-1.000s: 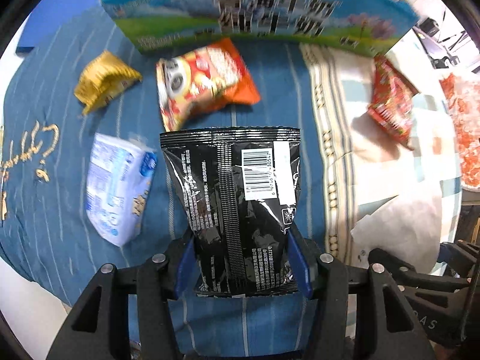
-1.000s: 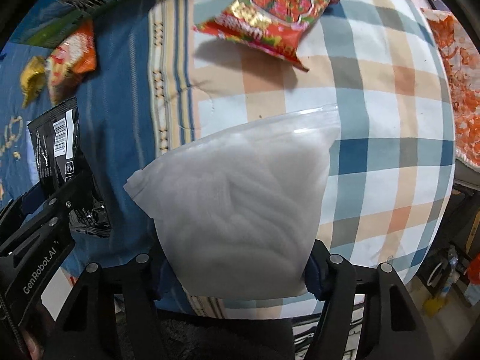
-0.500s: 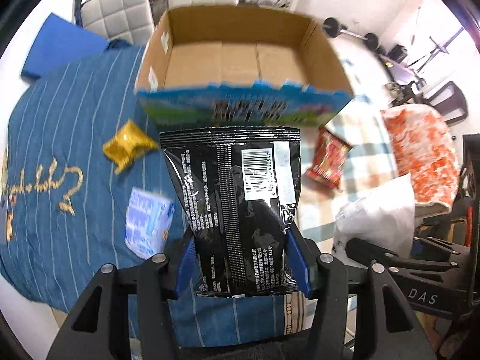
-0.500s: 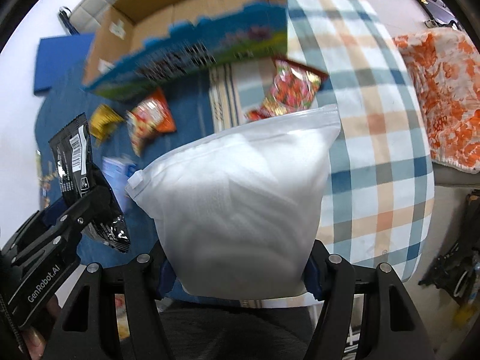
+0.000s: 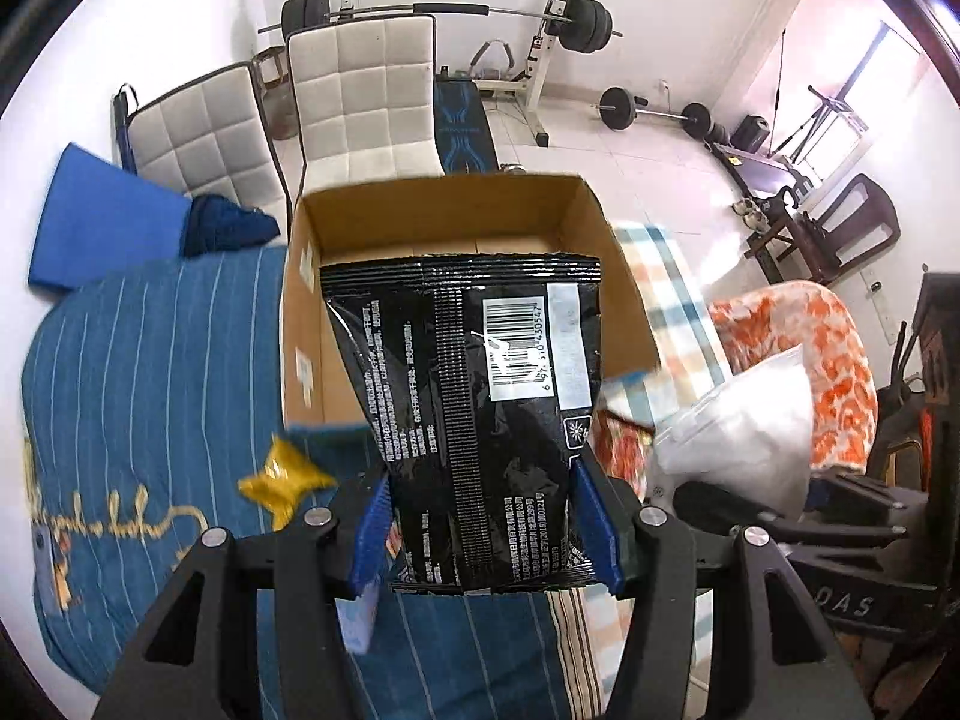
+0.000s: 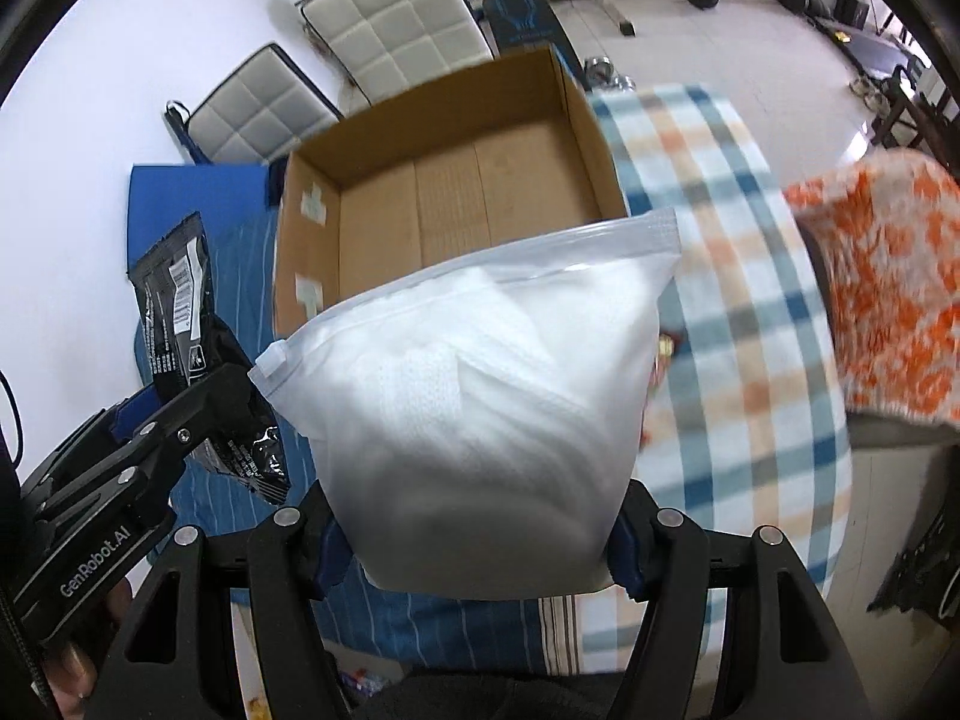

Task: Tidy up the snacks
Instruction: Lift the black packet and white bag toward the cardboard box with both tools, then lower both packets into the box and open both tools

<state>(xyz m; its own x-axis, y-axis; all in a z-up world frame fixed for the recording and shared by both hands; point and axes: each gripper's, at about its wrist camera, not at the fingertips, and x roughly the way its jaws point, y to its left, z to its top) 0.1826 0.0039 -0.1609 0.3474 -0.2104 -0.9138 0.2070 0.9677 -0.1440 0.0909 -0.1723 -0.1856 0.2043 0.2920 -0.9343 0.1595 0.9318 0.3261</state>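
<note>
Blue striped bedding [image 5: 150, 348] is lying under both raised grippers. Nearest, the left gripper [image 5: 483, 519] is clamping a black foil snack bag [image 5: 474, 396] upright, barcode facing the camera, long axis vertical. Beside it, the right gripper [image 6: 477, 531] is gripping a white zip-top pouch [image 6: 480, 390], seal uppermost and tilting. Beyond both, an open brown cardboard box [image 6: 456, 192] is sitting on the bed.
</note>
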